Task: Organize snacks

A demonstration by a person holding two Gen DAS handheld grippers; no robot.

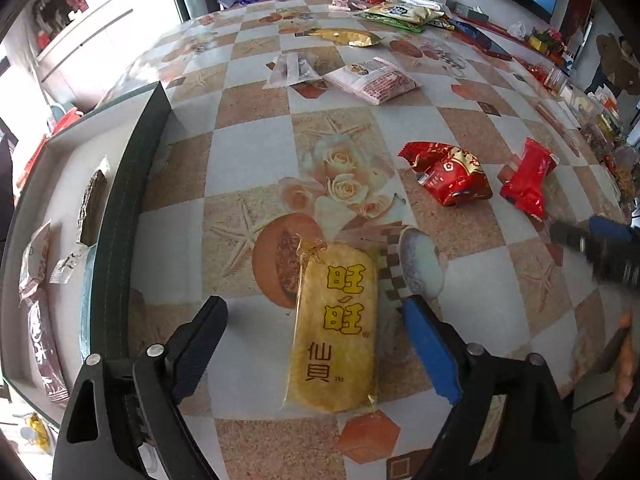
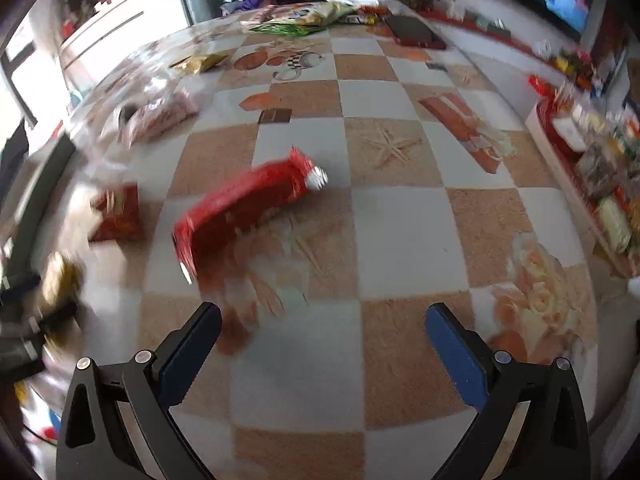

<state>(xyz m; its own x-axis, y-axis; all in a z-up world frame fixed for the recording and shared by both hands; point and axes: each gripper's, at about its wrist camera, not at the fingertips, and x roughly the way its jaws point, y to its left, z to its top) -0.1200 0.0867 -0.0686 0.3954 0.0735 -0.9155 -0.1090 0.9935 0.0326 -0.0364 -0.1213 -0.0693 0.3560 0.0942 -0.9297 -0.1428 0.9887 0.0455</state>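
Observation:
My left gripper (image 1: pixel 316 320) is open, its fingers on either side of a yellow rice cracker packet (image 1: pixel 336 332) lying flat on the table. A dark-rimmed box (image 1: pixel 132 208) at the left holds several snack packets (image 1: pixel 40 280). Two red snack packets (image 1: pixel 448 174) (image 1: pixel 526 182) lie to the right. My right gripper (image 2: pixel 324 328) is open and empty above the table; it also shows at the right edge of the left wrist view (image 1: pixel 600 248). A red packet (image 2: pixel 244 204) lies ahead of it, to the left. The right wrist view is blurred.
The checkered tablecloth (image 1: pixel 256 148) has more snacks further back: a pink packet (image 1: pixel 372 78), a clear packet (image 1: pixel 292 70), a gold packet (image 1: pixel 348 36) and a pile (image 1: pixel 400 12) at the far edge. A shelf of goods (image 2: pixel 592 168) runs along the right.

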